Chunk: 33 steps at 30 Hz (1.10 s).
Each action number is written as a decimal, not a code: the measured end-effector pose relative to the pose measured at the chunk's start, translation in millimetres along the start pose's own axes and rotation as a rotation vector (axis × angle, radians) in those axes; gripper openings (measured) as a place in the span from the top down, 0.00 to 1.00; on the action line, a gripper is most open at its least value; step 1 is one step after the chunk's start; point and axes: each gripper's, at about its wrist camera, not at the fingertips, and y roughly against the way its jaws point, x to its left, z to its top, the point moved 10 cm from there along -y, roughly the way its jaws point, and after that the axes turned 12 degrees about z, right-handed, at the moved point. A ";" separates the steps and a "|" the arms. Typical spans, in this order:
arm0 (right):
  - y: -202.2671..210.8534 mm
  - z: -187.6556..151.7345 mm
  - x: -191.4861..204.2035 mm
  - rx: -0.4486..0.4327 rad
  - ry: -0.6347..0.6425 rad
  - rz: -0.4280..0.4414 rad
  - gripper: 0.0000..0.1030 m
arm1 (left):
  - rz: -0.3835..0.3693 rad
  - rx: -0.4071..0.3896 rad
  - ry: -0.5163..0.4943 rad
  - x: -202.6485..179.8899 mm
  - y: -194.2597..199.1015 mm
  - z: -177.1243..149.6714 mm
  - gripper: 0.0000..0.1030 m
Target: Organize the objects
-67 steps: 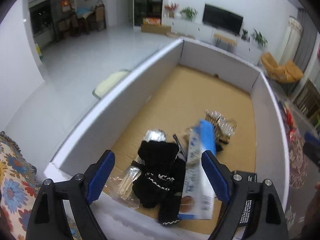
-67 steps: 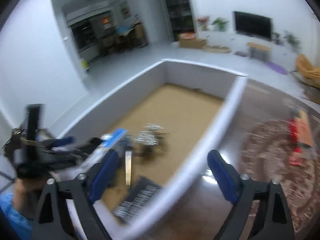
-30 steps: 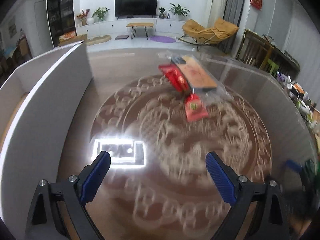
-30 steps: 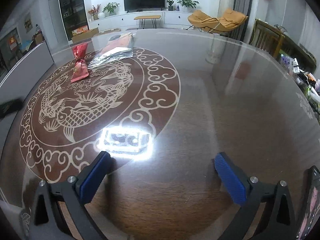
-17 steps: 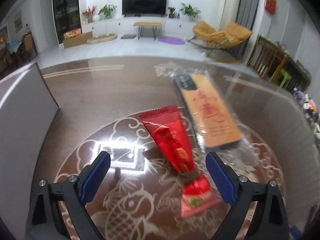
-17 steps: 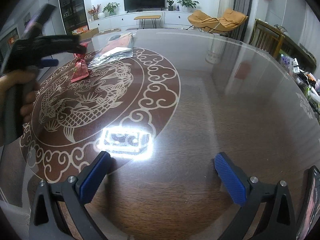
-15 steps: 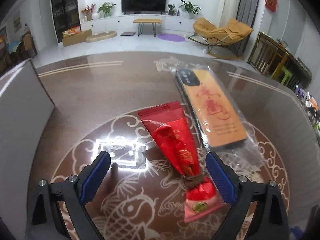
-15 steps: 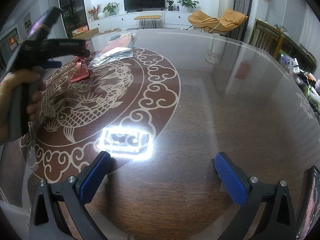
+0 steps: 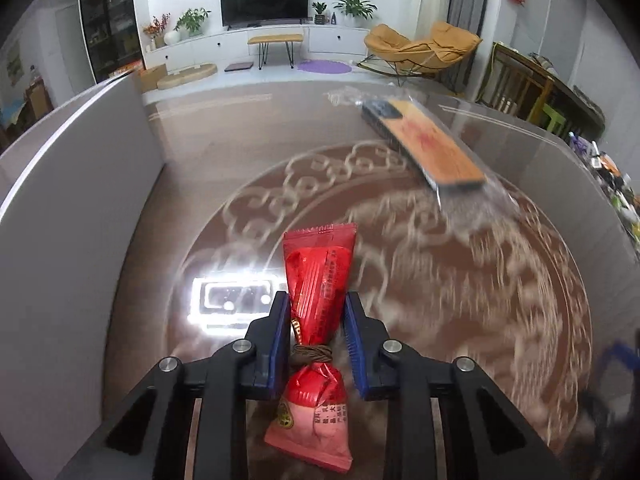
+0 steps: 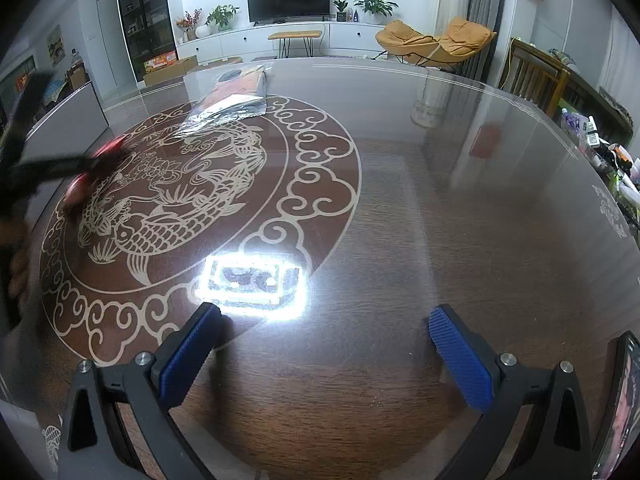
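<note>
My left gripper (image 9: 318, 320) is shut on a red snack packet (image 9: 318, 276), gripping it just above its brown tied neck; the packet's lower end hangs between the arms. An orange flat pack in clear wrap (image 9: 428, 148) lies on the glass table further ahead to the right. In the right wrist view the left gripper (image 10: 76, 168) shows blurred at the far left with the red packet (image 10: 78, 190), and the orange pack (image 10: 236, 96) lies beyond. My right gripper (image 10: 324, 344) is open and empty above the table.
A white-walled box (image 9: 76, 184) stands along the left of the table. The round glass table (image 10: 440, 200) has a carved fish pattern and a bright lamp reflection. A phone (image 10: 618, 404) lies at the right front edge.
My left gripper has closed on the red packet, which lay free on the table half a second ago, and is moving with it. The right gripper has not moved.
</note>
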 end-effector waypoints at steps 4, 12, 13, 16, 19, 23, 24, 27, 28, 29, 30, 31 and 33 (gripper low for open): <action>-0.1 -0.1 0.0 0.000 0.000 0.000 0.00 | -0.001 0.009 0.001 17.9 14.3 -22.4 0.74; -0.3 0.0 -0.2 0.000 -0.001 -0.001 0.00 | 0.040 -0.037 -0.030 26.1 9.7 -30.0 0.24; -0.3 0.0 -0.2 0.000 -0.001 -0.001 0.00 | 0.044 -0.044 -0.028 26.6 10.2 -30.1 0.23; -0.3 0.1 -0.3 0.000 -0.001 -0.001 0.00 | 0.049 -0.030 -0.005 29.6 6.1 -28.9 0.14; -0.4 0.1 -0.3 0.000 -0.001 -0.001 0.00 | 0.064 0.002 0.017 33.8 -0.9 -29.5 0.00; -0.5 0.3 -0.3 0.000 -0.001 -0.002 0.00 | 0.066 -0.002 0.022 33.9 -0.8 -29.8 0.00; -0.5 0.3 -0.4 0.000 -0.001 -0.002 0.00 | 0.066 -0.003 0.023 34.1 -0.7 -30.0 0.00; -0.6 0.2 -0.5 0.000 -0.002 -0.001 0.00 | 0.067 -0.004 0.024 34.2 -0.5 -30.4 0.00; -0.7 0.3 -0.2 0.002 -0.001 0.001 0.00 | 0.067 -0.004 0.024 34.2 -0.5 -30.5 0.00; -2.2 3.3 0.9 0.011 -0.001 0.014 0.00 | 0.067 -0.004 0.023 34.2 -0.6 -30.4 0.00; -1.0 5.6 2.3 0.009 -0.002 0.026 0.00 | 0.067 -0.004 0.023 34.2 -0.7 -30.3 0.00; -1.1 15.9 3.5 -0.002 -0.002 0.036 0.00 | 0.068 -0.004 0.023 34.2 -0.7 -30.3 0.00; -6.1 48.1 10.1 -0.019 0.003 0.056 0.00 | 0.067 -0.004 0.023 34.3 -0.8 -30.2 0.00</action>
